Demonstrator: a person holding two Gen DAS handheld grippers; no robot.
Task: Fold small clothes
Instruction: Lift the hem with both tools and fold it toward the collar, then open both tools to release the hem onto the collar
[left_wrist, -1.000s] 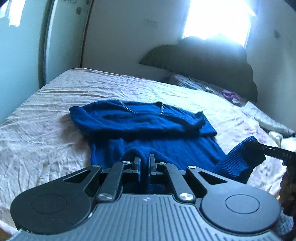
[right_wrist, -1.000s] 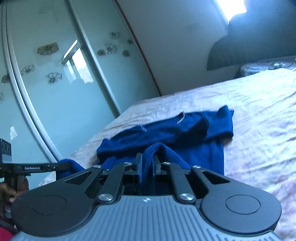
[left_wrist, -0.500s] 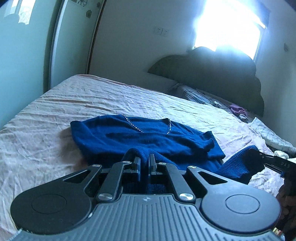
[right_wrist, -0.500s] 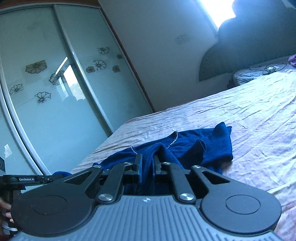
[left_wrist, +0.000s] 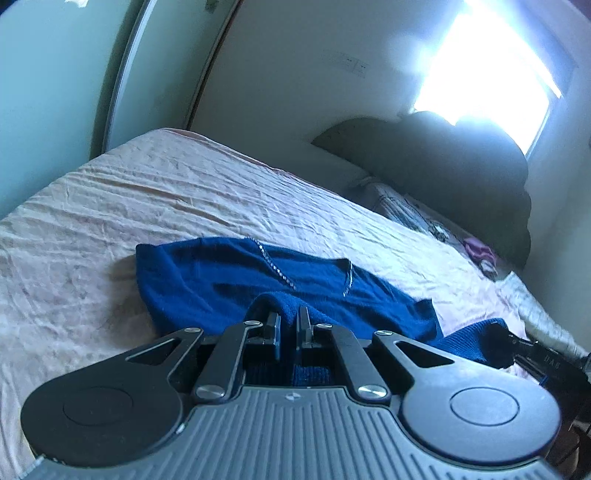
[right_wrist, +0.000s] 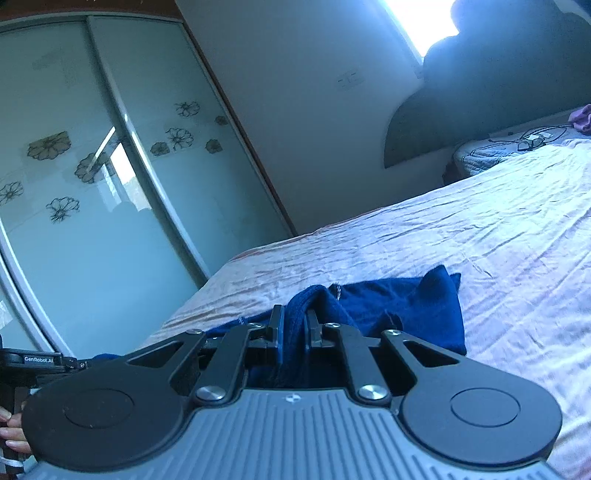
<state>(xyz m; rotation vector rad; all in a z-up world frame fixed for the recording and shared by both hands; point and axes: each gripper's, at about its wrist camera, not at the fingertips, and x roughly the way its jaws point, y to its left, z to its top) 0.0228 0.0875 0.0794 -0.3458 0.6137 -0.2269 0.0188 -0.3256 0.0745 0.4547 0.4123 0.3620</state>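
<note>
You are clenching the left gripper (left_wrist: 289, 325) on a raised fold of the blue knit sweater (left_wrist: 229, 280), and the right gripper (right_wrist: 294, 328) is pinching another bunched edge of it. The rest of the sweater is lying across the wrinkled pink bedsheet (left_wrist: 110, 206) (its beaded neckline (left_wrist: 275, 267) is facing up). Mirrored wardrobe doors (right_wrist: 92, 184) are standing beside the bed.

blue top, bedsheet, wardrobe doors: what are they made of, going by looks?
Blue top: soft knit, likely wool or acrylic; fuzzy ribbed surface, shiny bead trim at the neckline. Bedsheet: thin woven cotton-like cloth, matte, finely creased. Wardrobe doors: frosted glass or glossy panel with printed flowers; they show reflections, so which one stays open.
</note>
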